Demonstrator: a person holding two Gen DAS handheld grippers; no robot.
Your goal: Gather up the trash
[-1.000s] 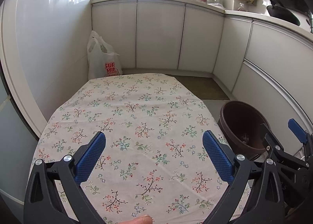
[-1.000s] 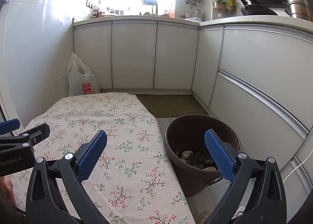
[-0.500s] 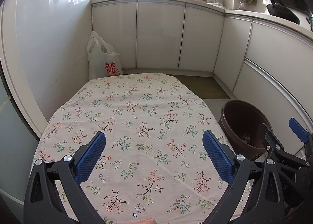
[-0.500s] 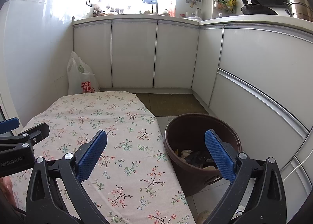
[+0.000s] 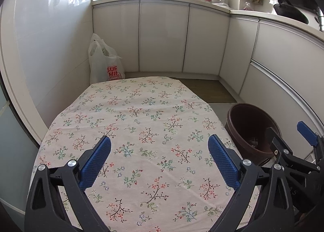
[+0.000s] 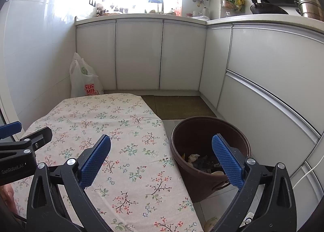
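Right wrist view: right claw (image 6: 161,161) wide, nothing between the blue pads, hanging over the right edge of the tabletop (image 6: 113,130) with the brown bin (image 6: 202,130) on the floor just off that edge, ahead and slightly right of the claw. Trash (image 6: 200,161) sits in the bin bottom: crumpled paper, dark scraps, something pale; no loose piece shows on the floral cloth in either view. Left claw (image 5: 160,163) also wide and empty, over the near middle of the tabletop, bin (image 5: 251,114) well off to its right past the right edge. Right claw (image 5: 291,147) shows at the right of the left wrist view, between left claw and bin, so the right one is the nearer arm to the bin. Judgement: collecting looks done or nearly so; any next target would have to be outside these views. White plastic bag (image 6: 85,82) stands on the floor beyond the far left corner, against the wall, far from both claws.
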